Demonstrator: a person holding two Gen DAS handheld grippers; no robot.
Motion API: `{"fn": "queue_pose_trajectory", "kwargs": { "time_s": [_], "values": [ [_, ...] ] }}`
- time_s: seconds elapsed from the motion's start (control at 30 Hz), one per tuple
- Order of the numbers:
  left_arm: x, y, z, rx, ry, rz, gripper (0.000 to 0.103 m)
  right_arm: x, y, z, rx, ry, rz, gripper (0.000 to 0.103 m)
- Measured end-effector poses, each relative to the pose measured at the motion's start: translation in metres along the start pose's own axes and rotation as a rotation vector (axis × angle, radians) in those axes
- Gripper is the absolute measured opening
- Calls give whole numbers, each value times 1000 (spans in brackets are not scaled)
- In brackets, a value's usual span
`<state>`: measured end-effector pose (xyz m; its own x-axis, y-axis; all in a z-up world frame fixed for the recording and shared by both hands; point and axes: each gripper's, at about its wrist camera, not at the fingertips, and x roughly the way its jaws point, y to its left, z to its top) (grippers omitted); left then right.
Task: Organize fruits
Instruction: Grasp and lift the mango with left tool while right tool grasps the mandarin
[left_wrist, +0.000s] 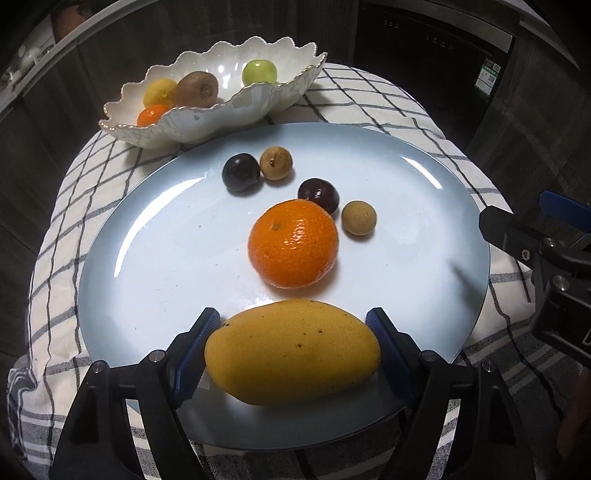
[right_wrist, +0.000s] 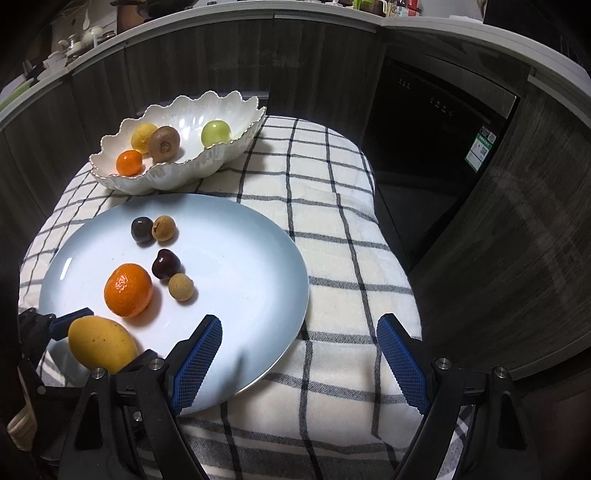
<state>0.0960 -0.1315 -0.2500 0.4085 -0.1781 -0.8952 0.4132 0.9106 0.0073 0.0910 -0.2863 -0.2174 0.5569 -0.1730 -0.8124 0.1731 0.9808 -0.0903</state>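
My left gripper (left_wrist: 293, 323) is shut on a yellow mango (left_wrist: 291, 350) at the near edge of the pale blue plate (left_wrist: 166, 229); the mango also shows in the right wrist view (right_wrist: 101, 341). On the plate lie an orange mandarin (left_wrist: 293, 243), two dark cherries (left_wrist: 241, 172) (left_wrist: 318, 194) and two tan longans (left_wrist: 276, 163) (left_wrist: 358, 218). A white scalloped bowl (left_wrist: 229, 114) behind the plate holds a lemon, a kiwi, a small mandarin and a green fruit. My right gripper (right_wrist: 299, 326) is open and empty over the plate's right edge and the cloth.
A white cloth with dark checks (right_wrist: 343, 258) covers the small table. Dark wood cabinets and a black built-in appliance (right_wrist: 436, 122) stand behind and to the right. The table drops off on all sides.
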Motion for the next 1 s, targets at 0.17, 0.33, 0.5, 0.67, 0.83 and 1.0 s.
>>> {"fn": "queue_pose_trajectory", "kwargs": {
  "time_s": [0.17,0.33,0.5,0.67,0.83,1.0],
  "values": [
    [-8,10,1,-21,-16,8,80,-2,8,4,-10,-10,10,87],
    [-21,27,7,-42,-57,37,80,-1,17,13,-7,-19,29,87],
    [-30,52,10,-80,-85,73,80,3,37,24,-19,-20,54,87],
    [-32,79,13,-130,-93,99,80,11,59,32,-29,2,82,87],
    [-37,101,12,-163,-106,128,80,13,82,34,-53,12,116,87],
    [-40,118,10,-186,-107,146,80,18,100,35,-64,40,124,87]
  ]
}}
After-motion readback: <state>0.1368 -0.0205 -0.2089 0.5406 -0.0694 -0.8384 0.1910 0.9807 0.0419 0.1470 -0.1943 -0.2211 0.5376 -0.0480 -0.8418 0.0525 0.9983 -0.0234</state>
